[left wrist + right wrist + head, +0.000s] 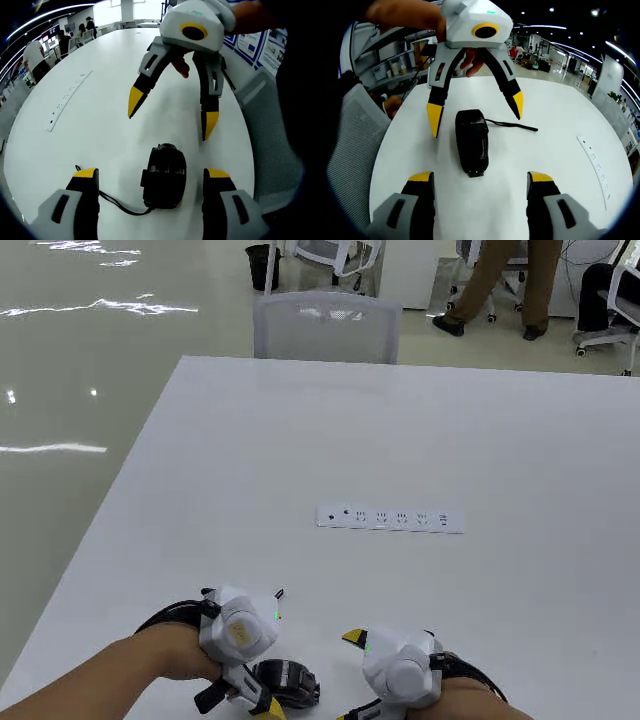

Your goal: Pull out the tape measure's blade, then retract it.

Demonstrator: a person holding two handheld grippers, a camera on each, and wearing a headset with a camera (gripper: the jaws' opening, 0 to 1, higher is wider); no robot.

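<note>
Black boxy tape measure [472, 142], glossy white table [400, 440]

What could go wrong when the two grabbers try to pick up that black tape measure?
Both the left gripper and right gripper are open, so the tape measure lies loose on the smooth table; a one-sided nudge might slide it away. Its thin strap trails beside it, so a jaw could pinch the strap instead of the case.
</note>
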